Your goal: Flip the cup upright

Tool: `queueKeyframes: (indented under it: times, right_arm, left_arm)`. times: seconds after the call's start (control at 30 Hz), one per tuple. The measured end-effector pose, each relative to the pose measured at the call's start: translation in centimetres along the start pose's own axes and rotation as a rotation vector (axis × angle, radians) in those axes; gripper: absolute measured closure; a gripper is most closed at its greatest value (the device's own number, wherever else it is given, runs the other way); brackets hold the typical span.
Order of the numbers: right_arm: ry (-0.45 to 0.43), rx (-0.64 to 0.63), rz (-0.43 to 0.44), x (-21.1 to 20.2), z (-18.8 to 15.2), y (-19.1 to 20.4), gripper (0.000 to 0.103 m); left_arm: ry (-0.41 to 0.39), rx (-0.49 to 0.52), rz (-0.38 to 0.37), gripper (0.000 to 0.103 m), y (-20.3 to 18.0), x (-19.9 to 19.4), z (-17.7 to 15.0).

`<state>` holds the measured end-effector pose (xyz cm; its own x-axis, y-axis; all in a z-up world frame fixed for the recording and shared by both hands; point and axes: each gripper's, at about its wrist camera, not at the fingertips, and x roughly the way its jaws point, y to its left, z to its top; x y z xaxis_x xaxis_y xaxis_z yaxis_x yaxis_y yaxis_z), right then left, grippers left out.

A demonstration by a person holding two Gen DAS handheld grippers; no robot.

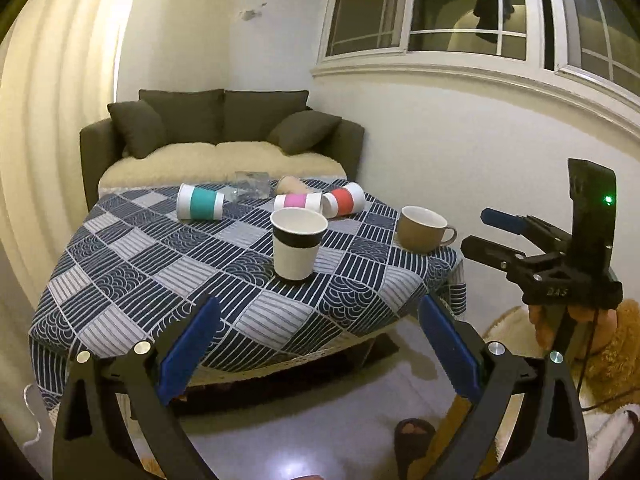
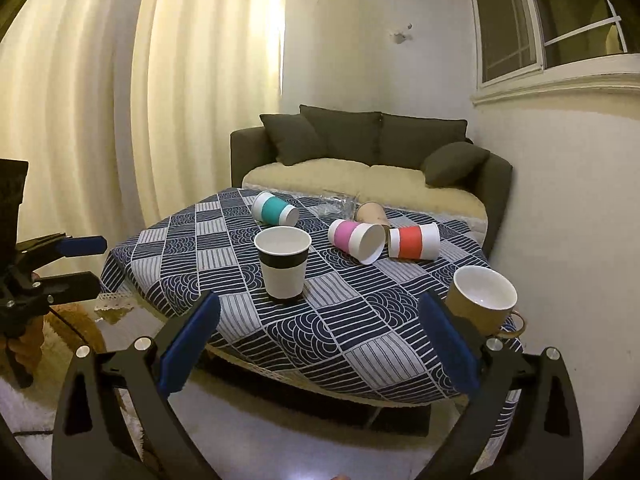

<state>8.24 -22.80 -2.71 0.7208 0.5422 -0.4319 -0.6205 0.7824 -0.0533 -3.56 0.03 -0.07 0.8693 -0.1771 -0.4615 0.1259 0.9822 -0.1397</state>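
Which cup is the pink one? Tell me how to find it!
Look at the table with the blue patterned cloth, in front of the sofa. Near the far edge, several cups lie tipped over in a row. The pink cup lies on its side between the teal cup and the red cup; only it has a pink band.

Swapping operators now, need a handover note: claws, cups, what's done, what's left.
Left claw: open, empty, held back from the near table edge.
Right claw: open, empty, also short of the table.
Upright: black-band cup mid-table, and the tan mug at the right corner.
On their sides toward the far edge: teal cup, pink cup, red cup, and a plain tan cup behind the pink one.
A clear item also lies back there; I cannot tell what it is.
Left to do: stand up the tipped cups. Pink is nearest to the right claw.
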Motion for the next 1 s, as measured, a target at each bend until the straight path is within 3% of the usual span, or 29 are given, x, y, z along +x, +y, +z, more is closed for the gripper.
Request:
queueKeyframes:
  times: [0.37,1.0]
  right_arm:
    - [0.014,-0.020,0.000,1.5,-0.7,0.9,0.005]
    - [0.019,-0.005,-0.002,1.9,-0.8,0.9,0.005]
  left_arm:
    - [-0.012,0.007,0.069,0.007,1.1,1.5,0.3]
    - [0.021,-0.004,0.055,0.007,1.1,2.2,0.1]
